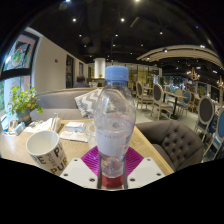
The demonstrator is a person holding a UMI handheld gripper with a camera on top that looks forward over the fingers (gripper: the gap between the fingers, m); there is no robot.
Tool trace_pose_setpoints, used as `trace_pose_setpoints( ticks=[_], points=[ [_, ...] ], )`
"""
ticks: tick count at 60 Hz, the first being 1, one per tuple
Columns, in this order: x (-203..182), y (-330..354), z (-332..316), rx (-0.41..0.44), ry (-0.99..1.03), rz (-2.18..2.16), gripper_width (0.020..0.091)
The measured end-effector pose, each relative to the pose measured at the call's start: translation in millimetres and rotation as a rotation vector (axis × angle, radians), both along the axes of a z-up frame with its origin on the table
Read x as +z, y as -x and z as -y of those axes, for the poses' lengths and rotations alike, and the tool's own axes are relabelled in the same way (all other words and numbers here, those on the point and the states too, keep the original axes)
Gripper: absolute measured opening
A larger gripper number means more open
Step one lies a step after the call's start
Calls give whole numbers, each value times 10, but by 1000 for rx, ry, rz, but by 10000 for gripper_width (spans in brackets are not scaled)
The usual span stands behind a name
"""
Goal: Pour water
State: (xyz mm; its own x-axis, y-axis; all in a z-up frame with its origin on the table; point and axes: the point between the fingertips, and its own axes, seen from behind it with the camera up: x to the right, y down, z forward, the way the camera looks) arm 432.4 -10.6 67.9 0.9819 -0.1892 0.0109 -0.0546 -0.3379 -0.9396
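Fingers (113, 172) are clamping a clear plastic bottle (113, 125) at its lower body, magenta pads (94, 160) pressing on both sides. Bottle is standing roughly upright between them, held above the tabletop (20, 148), blue cap (117, 74) on top, water showing inside. White mug (47, 151) with dark lettering is sitting on the tabletop just to the left of the fingers, near the bottle but apart from it. Papers or a tray (73, 130) are lying farther back on the tabletop. Grey sofa (185, 140) is standing to the right. Potted plant (22, 100) is sitting by the window at left. Chairs (205, 112) and tables are filling the room beyond.
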Motion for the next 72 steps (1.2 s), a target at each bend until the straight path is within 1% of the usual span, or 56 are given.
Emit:
trace_pose_setpoints(
  ticks=[4, 9, 11, 23, 26, 30, 35, 37, 38, 40, 42, 43, 44, 46, 47, 51, 54, 62, 72],
  points=[
    [-188, -51, -55, -6, 14, -4, 283],
    [-334, -69, 27, -15, 27, -2, 286],
    [-307, -83, -43, -16, 0, -5, 283],
    [-331, -74, 11, -20, 27, 14, 293],
    [-346, -74, 2, -27, 47, 10, 322],
    [-366, -80, -5, -44, 70, -9, 390],
    [-380, -69, 22, -45, 98, -22, 457],
    [-381, -63, 36, -46, 112, -27, 494],
    [-378, -58, 50, -46, 118, -29, 532],
    [-358, -47, 95, -45, 131, -32, 642],
    [-323, -37, 162, -46, 144, -33, 780],
    [-303, -34, 200, -48, 151, -34, 837],
    [-282, -32, 243, -52, 158, -35, 870],
    [-234, -22, 332, -60, 171, -37, 831],
    [-227, 1, 359, -64, 177, -36, 825],
    [-136, 52, 578, -83, 210, -43, 867],
    [-58, 114, 769, -94, 237, -57, 848],
    [183, 380, 1317, -124, 302, -71, 854],
    [677, 794, 1963, -171, 330, -67, 854]
  ],
)
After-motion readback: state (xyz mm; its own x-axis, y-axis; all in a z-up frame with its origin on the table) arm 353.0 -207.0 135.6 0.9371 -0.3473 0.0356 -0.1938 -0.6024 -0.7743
